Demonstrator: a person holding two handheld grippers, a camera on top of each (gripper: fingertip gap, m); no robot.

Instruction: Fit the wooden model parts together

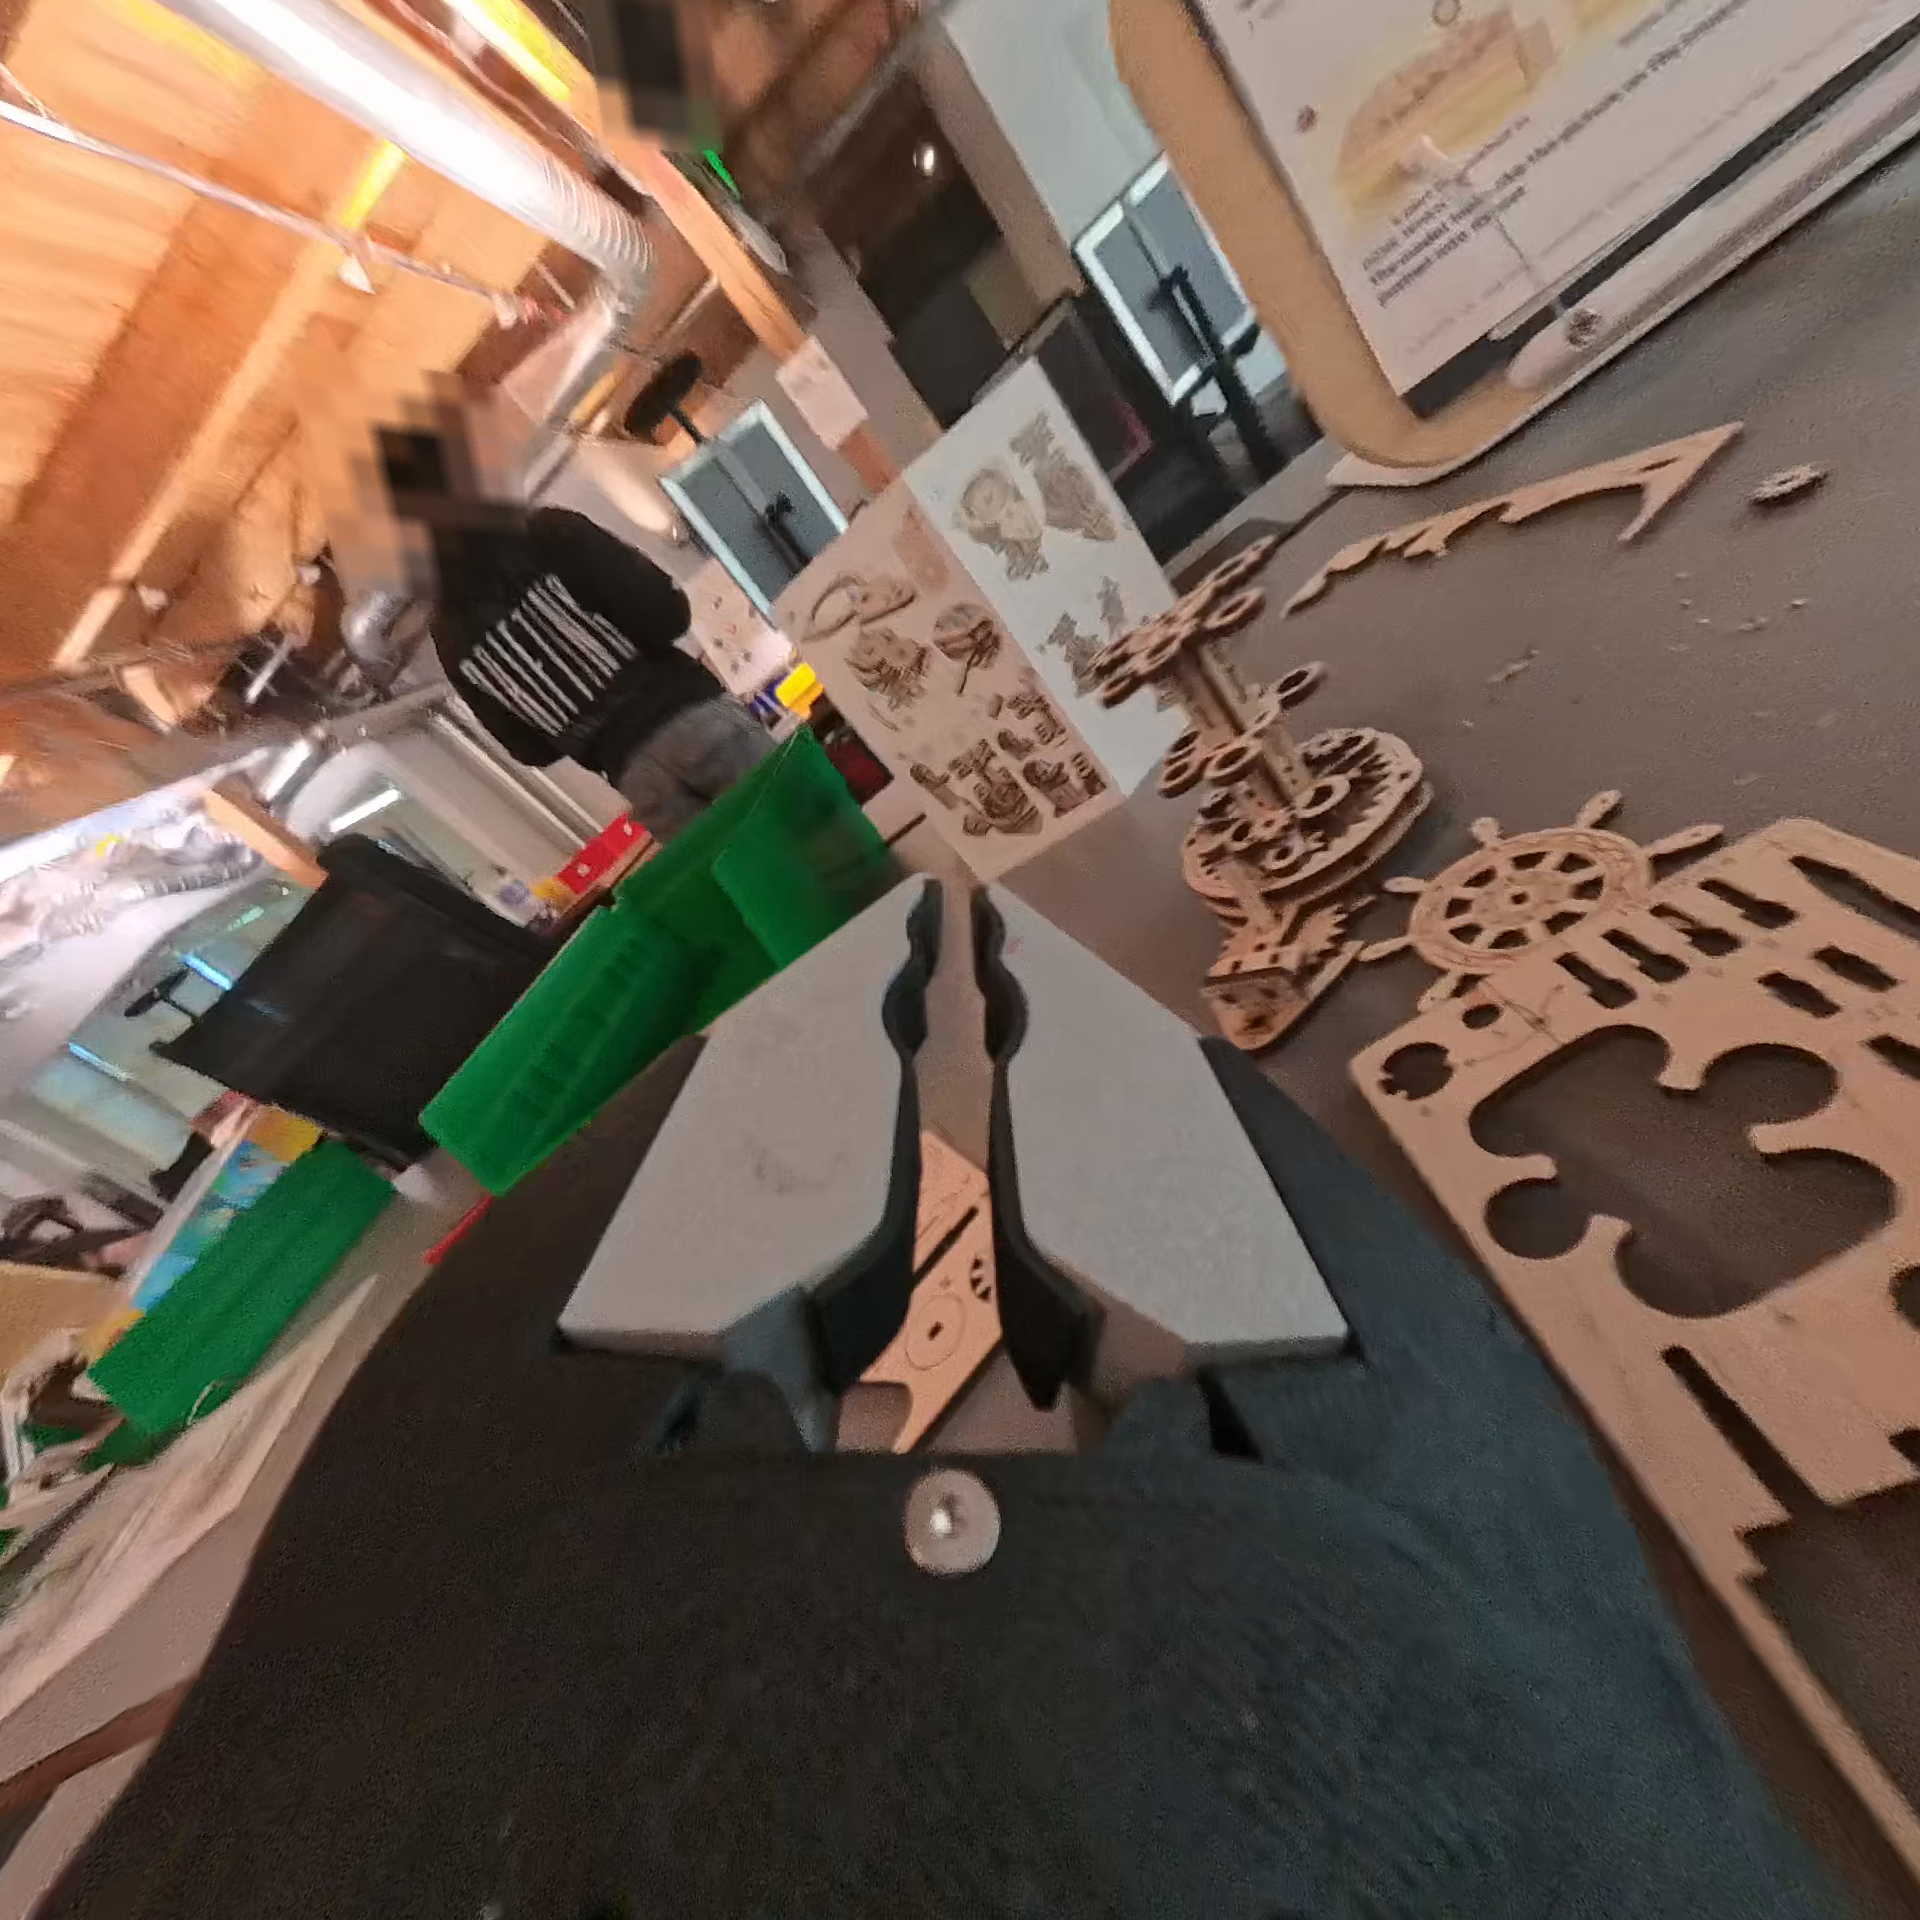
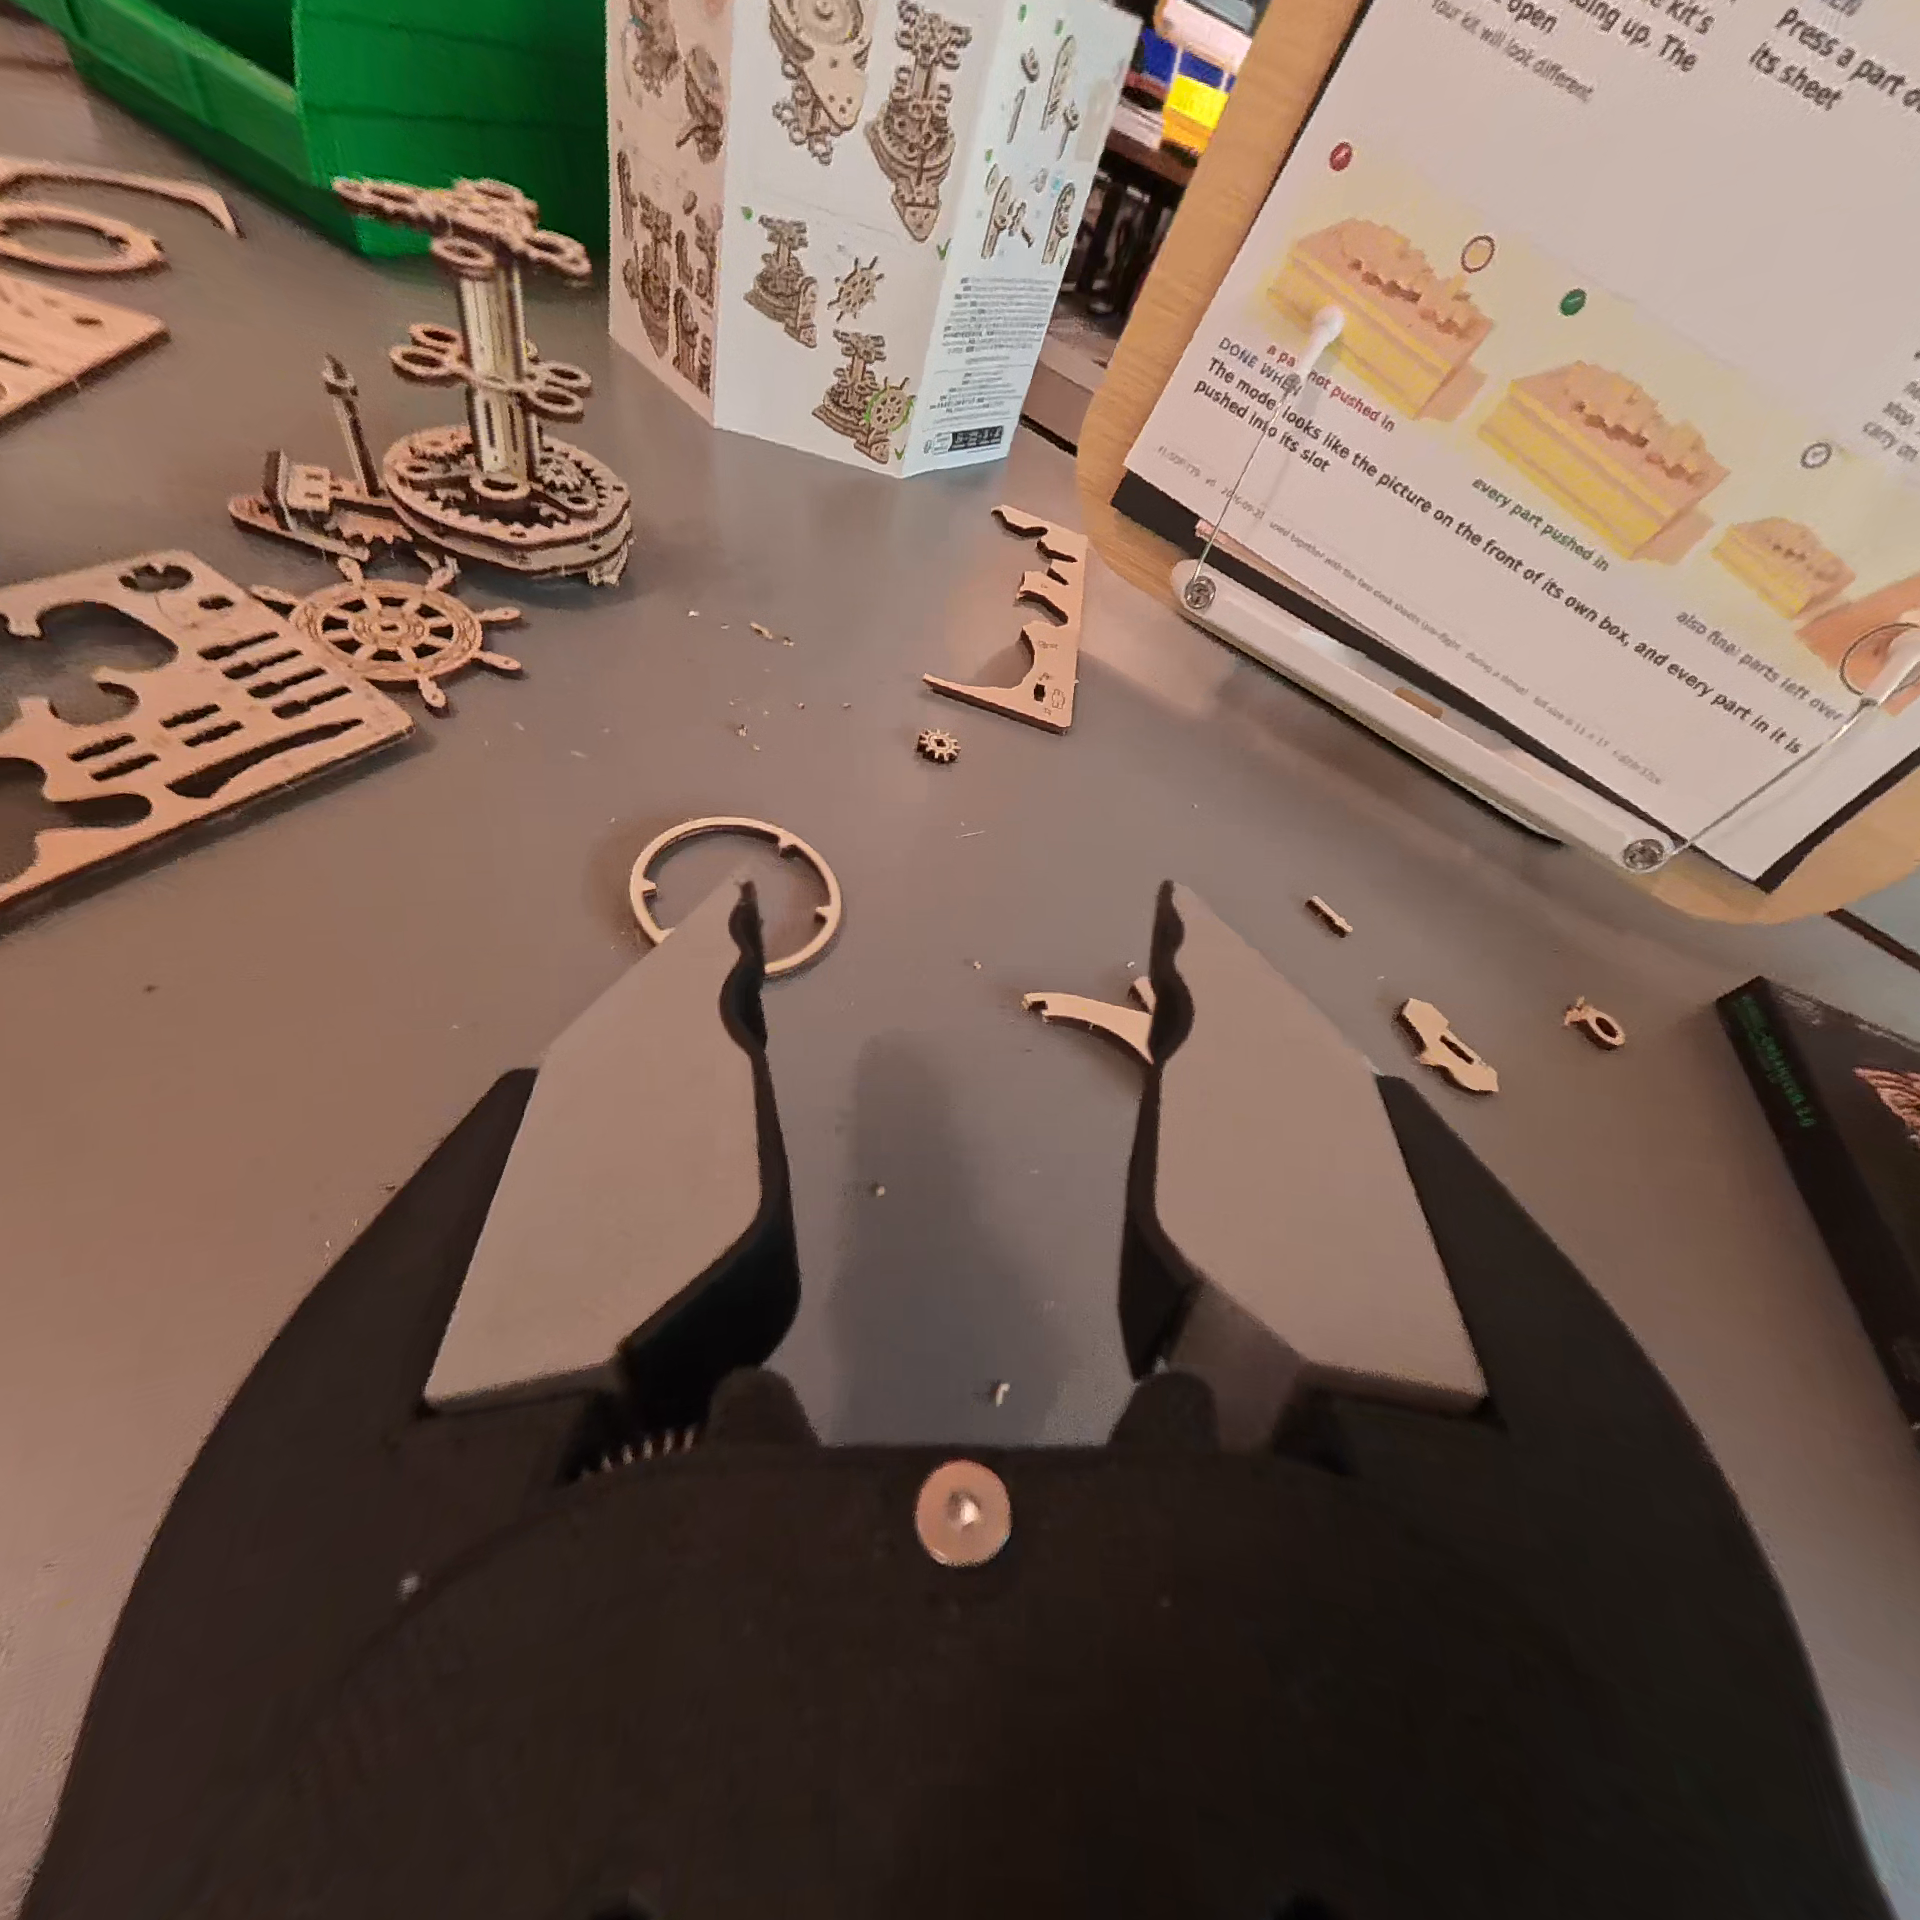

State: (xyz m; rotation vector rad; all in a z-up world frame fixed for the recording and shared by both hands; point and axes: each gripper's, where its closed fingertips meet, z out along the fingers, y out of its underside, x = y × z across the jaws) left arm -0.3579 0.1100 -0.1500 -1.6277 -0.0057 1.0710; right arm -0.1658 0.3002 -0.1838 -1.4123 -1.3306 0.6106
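My left gripper [image 1: 956, 906] is tilted and held up off the table. Its jaws are almost together on a flat wooden part [image 1: 940, 1278] that shows between the pads. My right gripper [image 2: 956, 894] is open and empty, low over the grey table [image 2: 894, 644]. A wooden ring [image 2: 732, 894] lies at its left fingertip. A small curved wooden piece [image 2: 1091, 1013] lies at its right fingertip. The partly built wooden model [image 2: 488, 416] stands at the far left, with a ship's wheel part [image 2: 400, 629] before it; both also show in the left wrist view, the model [image 1: 1278, 790] and the wheel [image 1: 1517, 894].
A punched-out wooden sheet [image 2: 187, 707] lies left. An offcut [image 2: 1039, 634], a tiny gear [image 2: 938, 745] and small scraps [image 2: 1444, 1044] lie about. A folded leaflet [image 2: 862, 229], green bin [image 2: 416, 104], instruction stand [image 2: 1558, 416] and black box [image 2: 1849, 1143] border the table. A person [image 1: 571, 644] stands far off. The wheel [image 1: 1517, 894] lies around 12 cm away from my left fingertips. Seen from the right wrist view [image 2: 401, 629] as well.
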